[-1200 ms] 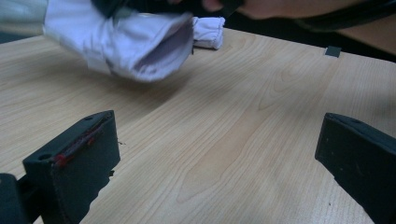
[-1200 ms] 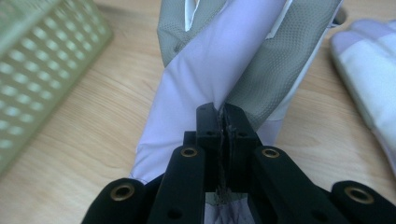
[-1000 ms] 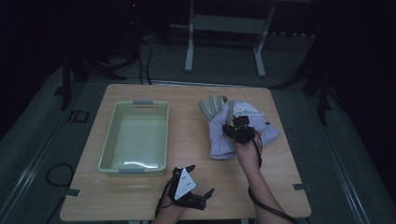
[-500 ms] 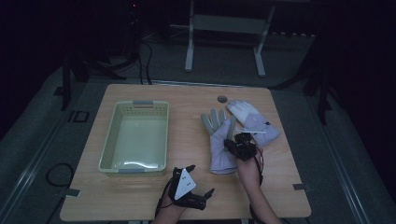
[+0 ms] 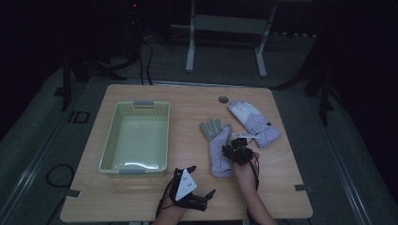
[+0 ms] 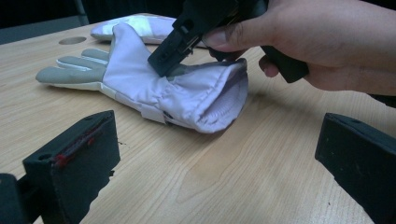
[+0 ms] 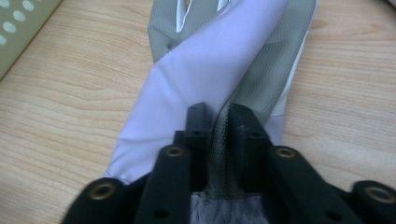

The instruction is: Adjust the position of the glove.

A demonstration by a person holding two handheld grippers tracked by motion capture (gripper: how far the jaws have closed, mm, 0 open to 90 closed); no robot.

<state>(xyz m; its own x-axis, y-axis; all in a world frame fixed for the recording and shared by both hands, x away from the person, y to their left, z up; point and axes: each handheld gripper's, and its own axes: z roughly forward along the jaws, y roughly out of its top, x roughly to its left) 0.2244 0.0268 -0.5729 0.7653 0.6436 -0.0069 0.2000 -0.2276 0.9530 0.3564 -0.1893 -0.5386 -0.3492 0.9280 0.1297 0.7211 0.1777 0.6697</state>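
Note:
A glove (image 5: pixel 217 145) with grey fingers and a lavender cuff lies on the wooden table, right of centre. My right gripper (image 5: pixel 238 152) is at its cuff end. In the right gripper view the jaws (image 7: pixel 223 112) pinch a fold of the glove's (image 7: pixel 219 60) grey fabric; they have just been opening slightly, with the fabric still between them. A second glove (image 5: pixel 253 123) lies flat just behind, to the right. My left gripper (image 5: pixel 187 187) rests near the front edge, open, its jaws (image 6: pixel 215 154) wide apart and facing the glove's (image 6: pixel 177 93) open cuff.
A pale green basket (image 5: pixel 109 154) stands on the left half of the table. A small round grommet (image 5: pixel 223 99) sits in the tabletop near the back edge. Dark floor and a metal stand lie beyond the table.
The right gripper has pulled the near glove off the second glove, toward the front, and lowered it flat onto the table. The left gripper has stayed put.

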